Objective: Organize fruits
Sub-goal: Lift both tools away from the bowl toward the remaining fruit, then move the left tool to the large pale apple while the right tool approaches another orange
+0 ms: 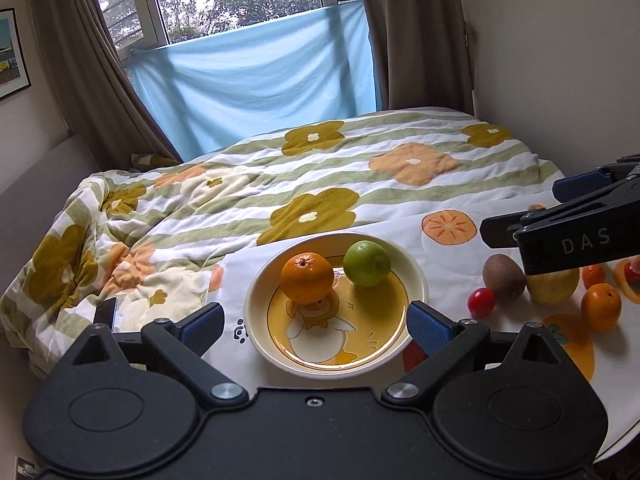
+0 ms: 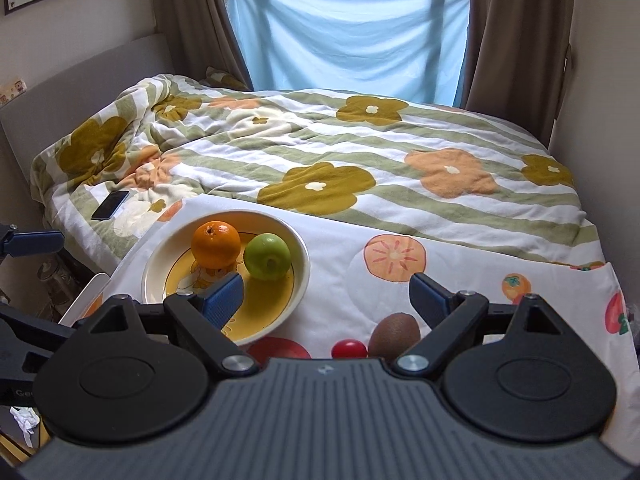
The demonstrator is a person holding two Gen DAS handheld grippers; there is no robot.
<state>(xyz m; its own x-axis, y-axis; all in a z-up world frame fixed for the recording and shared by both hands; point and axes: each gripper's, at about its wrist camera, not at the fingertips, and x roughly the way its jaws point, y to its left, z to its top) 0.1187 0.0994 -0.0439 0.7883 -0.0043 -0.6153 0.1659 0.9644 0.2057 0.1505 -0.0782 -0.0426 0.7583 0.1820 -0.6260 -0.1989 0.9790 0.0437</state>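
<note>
A cream bowl with a yellow duck picture holds an orange and a green apple. My left gripper hangs open above the bowl's near rim, nothing between its blue pads. To the right lie a red tomato, a kiwi, a yellow pear and a small orange. In the right wrist view my right gripper is open and empty over the cloth, right of the bowl, with the orange, apple, tomato and kiwi in sight.
The fruit lies on a white cloth printed with persimmons, spread over a table against a bed with a flowered quilt. A dark phone rests on the quilt at left. The right gripper's body crosses above the loose fruit.
</note>
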